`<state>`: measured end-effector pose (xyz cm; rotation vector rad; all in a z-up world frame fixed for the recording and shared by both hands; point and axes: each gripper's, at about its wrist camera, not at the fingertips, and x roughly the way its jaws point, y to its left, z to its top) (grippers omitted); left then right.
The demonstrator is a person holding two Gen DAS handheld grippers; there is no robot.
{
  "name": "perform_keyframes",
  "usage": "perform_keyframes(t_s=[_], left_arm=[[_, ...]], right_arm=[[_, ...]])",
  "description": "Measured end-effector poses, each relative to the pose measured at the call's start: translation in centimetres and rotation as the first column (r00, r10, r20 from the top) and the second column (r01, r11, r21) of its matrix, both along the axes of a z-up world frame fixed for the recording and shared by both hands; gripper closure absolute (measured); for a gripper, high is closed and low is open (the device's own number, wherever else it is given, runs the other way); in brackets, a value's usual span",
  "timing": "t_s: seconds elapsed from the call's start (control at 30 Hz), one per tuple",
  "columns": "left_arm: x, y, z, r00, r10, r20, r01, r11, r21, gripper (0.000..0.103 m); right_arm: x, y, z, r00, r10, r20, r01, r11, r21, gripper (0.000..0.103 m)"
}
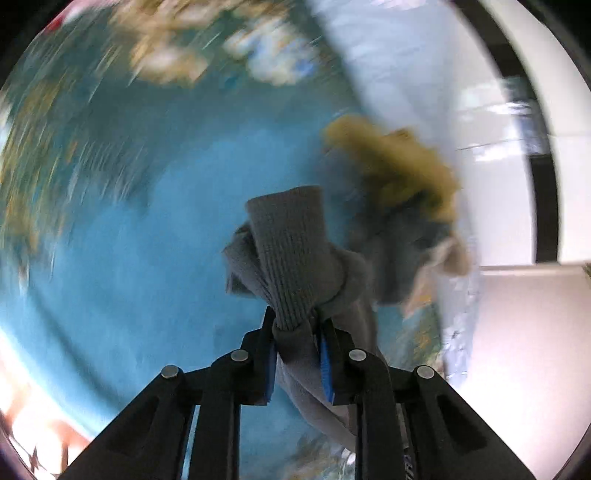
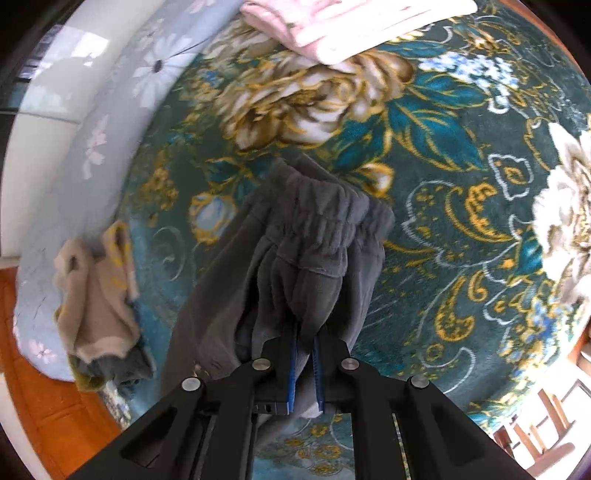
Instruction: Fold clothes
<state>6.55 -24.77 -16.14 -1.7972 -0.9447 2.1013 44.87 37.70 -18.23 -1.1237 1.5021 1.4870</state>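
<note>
A pair of grey fleece trousers is held up over a teal floral blanket (image 2: 443, 155). My right gripper (image 2: 306, 339) is shut on the trousers near their elastic waistband (image 2: 325, 210), and the cloth hangs down to the left. My left gripper (image 1: 295, 325) is shut on a ribbed grey cuff (image 1: 291, 251) of the same garment, which sticks up between the blue pads. The left wrist view is blurred by motion.
A crumpled beige and yellow garment (image 2: 96, 295) lies at the blanket's left edge and shows as an olive blur (image 1: 402, 166) in the left wrist view. Folded pink clothes (image 2: 332, 26) sit at the far edge. A pale blue flowered sheet (image 2: 92, 147) and wooden floor (image 2: 48, 387) lie beyond.
</note>
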Motion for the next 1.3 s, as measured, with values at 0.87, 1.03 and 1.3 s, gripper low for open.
perform_keyframes(t_s=[0.87,1.03,1.3], left_arm=[[-4.8,1.0,-7.5,0.955,0.116,0.272,-0.065,0.98,-0.191,0.081],[-7.2,1.9,-3.1,0.985,0.11,0.135,-0.08,0.975,-0.208,0.082],[-4.6,6.3,2.7,0.998,-0.053,-0.018,0.039,0.892,-0.449,0.082]], right_arm=[[2.3,-1.7,-0.8,0.999,0.019,0.04,-0.02,0.999,0.028,0.079],[2.6,-1.2,0.8,1.0,0.024,0.02,-0.025,0.998,0.049,0.078],[-1.9,-2.8,2.0,0.992,0.081,-0.098,-0.078,0.996,0.041,0.077]])
